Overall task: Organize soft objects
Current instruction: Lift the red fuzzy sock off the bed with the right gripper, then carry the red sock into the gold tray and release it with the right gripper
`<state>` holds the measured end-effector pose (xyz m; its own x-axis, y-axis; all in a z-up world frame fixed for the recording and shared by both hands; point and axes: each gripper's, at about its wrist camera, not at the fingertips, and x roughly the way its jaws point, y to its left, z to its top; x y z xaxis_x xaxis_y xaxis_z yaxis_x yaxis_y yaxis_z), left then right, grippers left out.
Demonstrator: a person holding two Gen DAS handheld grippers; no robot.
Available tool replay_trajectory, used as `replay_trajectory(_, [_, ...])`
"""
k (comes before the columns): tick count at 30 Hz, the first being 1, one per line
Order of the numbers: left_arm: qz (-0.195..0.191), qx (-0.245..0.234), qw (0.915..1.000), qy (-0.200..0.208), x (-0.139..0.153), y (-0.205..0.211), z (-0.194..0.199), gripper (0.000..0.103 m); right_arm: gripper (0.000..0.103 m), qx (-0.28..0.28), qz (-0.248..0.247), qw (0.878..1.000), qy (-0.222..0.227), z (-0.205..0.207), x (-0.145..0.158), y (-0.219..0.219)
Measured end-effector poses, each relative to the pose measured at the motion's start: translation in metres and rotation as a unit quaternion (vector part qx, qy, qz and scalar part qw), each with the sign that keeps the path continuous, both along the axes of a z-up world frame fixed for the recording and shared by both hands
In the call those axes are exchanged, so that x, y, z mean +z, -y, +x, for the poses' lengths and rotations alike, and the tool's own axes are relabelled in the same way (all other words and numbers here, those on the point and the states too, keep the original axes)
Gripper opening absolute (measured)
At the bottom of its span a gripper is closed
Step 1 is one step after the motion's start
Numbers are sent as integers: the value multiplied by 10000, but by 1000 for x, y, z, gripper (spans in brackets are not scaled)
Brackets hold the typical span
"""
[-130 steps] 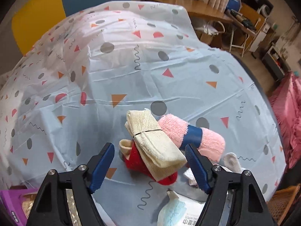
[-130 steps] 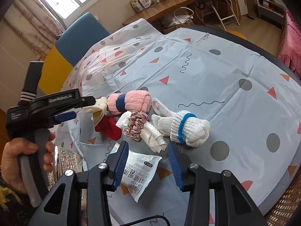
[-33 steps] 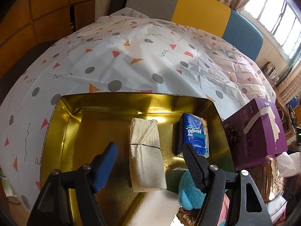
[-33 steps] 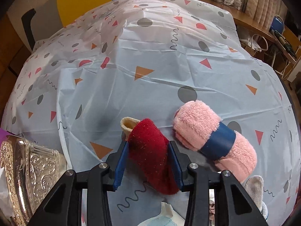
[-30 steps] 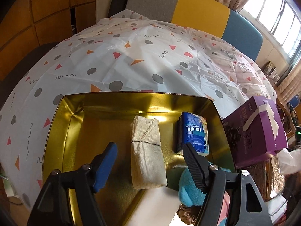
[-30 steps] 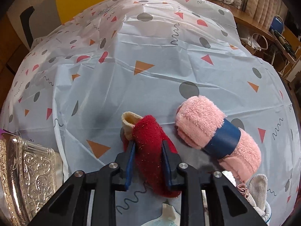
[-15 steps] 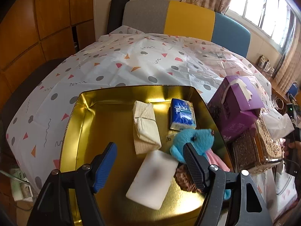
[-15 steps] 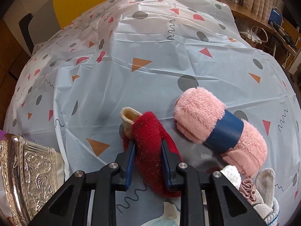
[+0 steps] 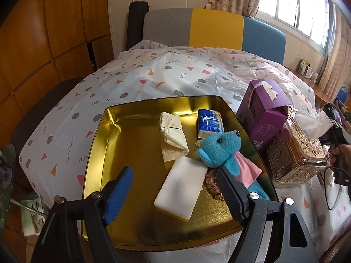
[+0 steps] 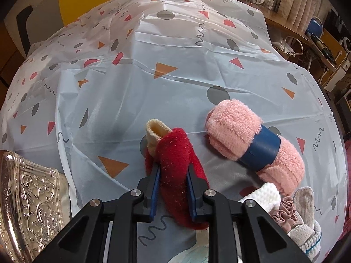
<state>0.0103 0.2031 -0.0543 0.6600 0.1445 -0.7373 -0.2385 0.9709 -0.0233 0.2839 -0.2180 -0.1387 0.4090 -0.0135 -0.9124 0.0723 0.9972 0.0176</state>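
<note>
Gold metal walls ring the tray (image 9: 96, 144), which sits near the counter (image 9: 153, 76) edge closest to the left camera; its left half is bare floor, with open room between that wall and the goods. Beyond the tray the patterned cloth runs clear to the far edge. The left tongs (image 9: 173, 191) hang above the tray, spread wide with nothing between the pads; the jaws have just been opening further.

Inside the tray I count one beige cloth bundle (image 9: 172, 137), one blue tissue pack (image 9: 209, 125), one blue plush toy (image 9: 221, 151), one white block (image 9: 182, 188) and one brown scrunchie (image 9: 214, 188), the last mostly hidden behind the right finger. Just beside the tray's right wall stand one purple box (image 9: 261, 114) and one ornate silver tissue box (image 9: 296, 153).

In the right view, the right tongs (image 10: 173, 191) pinch the red sock (image 10: 175, 164), which rests on the cloth with a cream cuff at its far end; the jaws have just been closing further on it. One pink towel roll (image 10: 252, 144) with a blue band lies just to the right, apart from the sock. At the lower right corner a heap of white knit, a pink scrunchie (image 10: 283, 212) and a grey glove (image 10: 305, 217) is cut off by the frame; how many pieces it holds I cannot tell.
</note>
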Motion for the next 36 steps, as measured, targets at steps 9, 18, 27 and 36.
replay_trajectory(9, [79,-80,9999,108,2,4,-11,79,20,18,41,10000,-72,-6,-1,-10])
replay_trajectory(18, [-68,-147,9998,120,-1,3,-17,79,18,10,228,9997,-119,-11,11,-17])
replay_trajectory(27, [-81,-222,9996,126,-1,5,-20,79,18,286,46,9994,170,3,55,-39])
replay_trajectory(36, [-60,-259,9995,139,0,7,-24,79,18,685,-217,9957,590,20,106,-84])
